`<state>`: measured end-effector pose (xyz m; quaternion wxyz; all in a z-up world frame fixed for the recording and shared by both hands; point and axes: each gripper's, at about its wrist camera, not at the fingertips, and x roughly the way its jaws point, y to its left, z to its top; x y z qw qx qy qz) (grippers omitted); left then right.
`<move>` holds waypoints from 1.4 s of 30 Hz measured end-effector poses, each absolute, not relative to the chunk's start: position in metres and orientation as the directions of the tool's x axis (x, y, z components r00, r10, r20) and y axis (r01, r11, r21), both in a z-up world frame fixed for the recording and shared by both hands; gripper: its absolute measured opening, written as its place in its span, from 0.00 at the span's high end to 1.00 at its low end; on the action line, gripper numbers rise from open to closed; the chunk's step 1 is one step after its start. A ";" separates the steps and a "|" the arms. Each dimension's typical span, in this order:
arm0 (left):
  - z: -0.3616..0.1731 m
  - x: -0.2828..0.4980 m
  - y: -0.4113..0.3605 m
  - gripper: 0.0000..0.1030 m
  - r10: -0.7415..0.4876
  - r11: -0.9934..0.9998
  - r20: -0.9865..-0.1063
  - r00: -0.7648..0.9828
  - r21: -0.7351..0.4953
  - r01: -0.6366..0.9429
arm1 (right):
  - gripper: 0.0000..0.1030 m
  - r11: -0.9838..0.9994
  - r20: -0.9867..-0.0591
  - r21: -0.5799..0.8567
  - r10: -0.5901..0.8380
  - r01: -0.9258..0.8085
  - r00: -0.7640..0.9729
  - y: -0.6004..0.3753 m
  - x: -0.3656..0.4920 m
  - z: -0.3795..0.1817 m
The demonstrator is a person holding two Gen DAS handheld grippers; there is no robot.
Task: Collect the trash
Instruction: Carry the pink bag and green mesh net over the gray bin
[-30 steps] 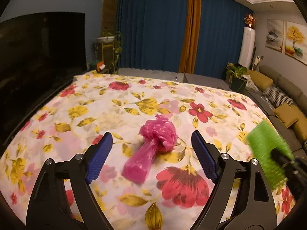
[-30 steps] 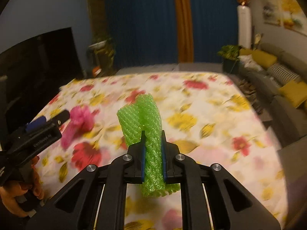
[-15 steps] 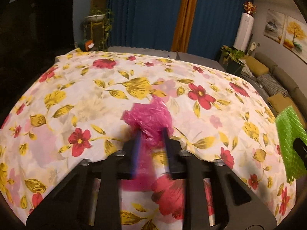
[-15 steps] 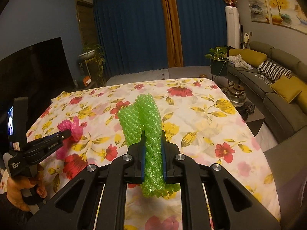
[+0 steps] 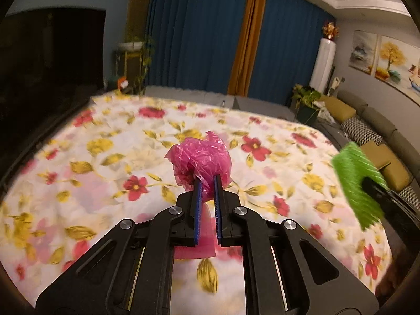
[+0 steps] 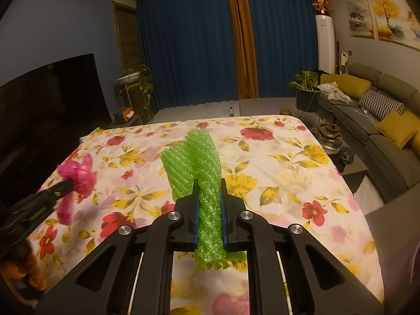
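My left gripper (image 5: 207, 181) is shut on a crumpled pink plastic bag (image 5: 202, 158) and holds it above the floral tablecloth (image 5: 105, 157). The bag's tail hangs below the jaws. The bag also shows at the left of the right wrist view (image 6: 77, 174). My right gripper (image 6: 208, 183) is shut on a green foam net sleeve (image 6: 195, 157) and holds it above the cloth. The sleeve also shows at the right edge of the left wrist view (image 5: 354, 181).
The floral cloth covers a large table (image 6: 288, 170). A dark TV screen (image 6: 50, 99) stands to the left. A grey sofa with yellow cushions (image 6: 380, 110) and a side table with a kettle (image 6: 330, 136) lie to the right. Blue curtains (image 6: 189, 47) hang behind.
My left gripper closed on the pink bag and lifted it off the cloth. My right gripper kept hold of the green sleeve and rose a little.
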<state>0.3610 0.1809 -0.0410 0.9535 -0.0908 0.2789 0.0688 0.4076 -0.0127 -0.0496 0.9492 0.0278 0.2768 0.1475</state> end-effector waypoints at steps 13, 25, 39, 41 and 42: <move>0.003 0.255 0.139 0.92 0.106 0.982 -0.435 0.894 -0.097 -0.163 | 0.87 0.934 -0.441 0.151 0.357 -0.324 0.823 -0.032 0.334 -0.010; 0.007 0.195 0.079 0.92 -0.006 0.987 -0.399 0.917 -0.148 -0.057 | 0.87 0.957 -0.385 0.114 0.291 -0.268 0.876 -0.093 0.232 0.001; 0.009 0.165 0.023 0.92 -0.082 0.989 -0.381 0.921 -0.142 0.029 | 0.87 0.977 -0.344 0.105 0.211 -0.185 0.915 -0.146 0.172 0.007; 0.009 0.163 0.015 0.92 -0.088 0.990 -0.380 0.921 -0.135 0.039 | 0.87 0.979 -0.342 0.108 0.201 -0.174 0.918 -0.153 0.170 0.007; 0.008 0.163 0.012 0.92 -0.092 0.990 -0.381 0.920 -0.134 0.043 | 0.87 0.979 -0.342 0.109 0.197 -0.169 0.919 -0.156 0.169 0.007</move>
